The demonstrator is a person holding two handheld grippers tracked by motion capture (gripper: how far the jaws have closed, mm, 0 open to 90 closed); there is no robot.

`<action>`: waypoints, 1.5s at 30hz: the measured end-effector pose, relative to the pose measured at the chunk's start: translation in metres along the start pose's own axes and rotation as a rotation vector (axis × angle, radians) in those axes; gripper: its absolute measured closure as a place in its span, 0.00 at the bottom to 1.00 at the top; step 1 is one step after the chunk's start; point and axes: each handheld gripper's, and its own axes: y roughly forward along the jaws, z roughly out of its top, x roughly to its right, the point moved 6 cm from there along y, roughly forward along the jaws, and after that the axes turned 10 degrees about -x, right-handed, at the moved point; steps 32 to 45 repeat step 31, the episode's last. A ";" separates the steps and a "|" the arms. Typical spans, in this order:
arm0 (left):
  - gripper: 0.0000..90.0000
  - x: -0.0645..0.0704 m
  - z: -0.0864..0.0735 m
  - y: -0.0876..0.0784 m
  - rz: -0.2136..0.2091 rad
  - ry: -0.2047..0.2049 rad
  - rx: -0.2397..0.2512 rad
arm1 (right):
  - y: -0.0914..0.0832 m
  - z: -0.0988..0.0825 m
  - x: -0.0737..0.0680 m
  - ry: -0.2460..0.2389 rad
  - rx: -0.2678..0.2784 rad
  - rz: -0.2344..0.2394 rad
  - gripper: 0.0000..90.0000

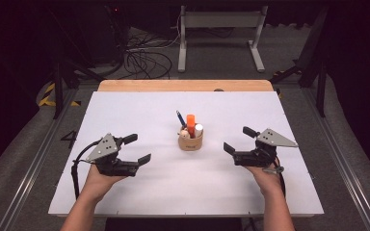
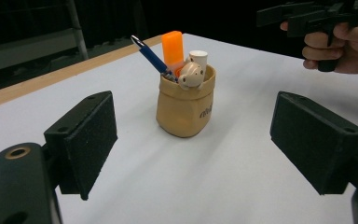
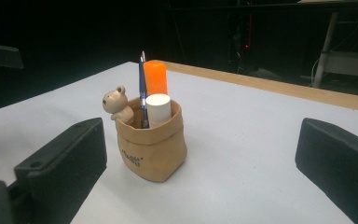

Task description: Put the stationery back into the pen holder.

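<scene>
Only the tan pouch (image 1: 191, 142) of pens stands mid-table (image 1: 125, 110), bare white surface open all around it.

The left gripper (image 1: 138, 148) and right gripper (image 1: 236, 140) are both black, each topped by a grey three-cornered plate dotted with small screws. Their jaws carry flat, grainy black pads (image 2: 94, 140) (screw holes above them). A black cable (image 1: 76, 166) trails behind the left gripper. The forearms are bare.

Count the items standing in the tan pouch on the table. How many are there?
4: a blue pen at the back, an orange marker beside it, a white stick in front, a bear-topped item at the rim. Shorter ones may be hidden inside the pouch.
</scene>
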 end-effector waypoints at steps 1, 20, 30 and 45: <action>0.17 -0.001 0.000 0.000 0.002 0.003 -0.001 | -0.001 0.000 0.000 0.002 0.000 -0.001 0.02; 0.17 -0.003 -0.002 0.000 0.002 -0.007 -0.015 | -0.012 -0.009 0.012 -0.006 -0.003 -0.007 0.01; 0.17 -0.003 -0.003 0.001 0.005 -0.004 -0.020 | -0.010 -0.010 0.011 -0.023 -0.016 -0.015 0.01; 0.17 -0.003 -0.003 0.001 0.005 0.000 -0.020 | -0.009 -0.010 0.011 -0.022 -0.020 -0.020 0.01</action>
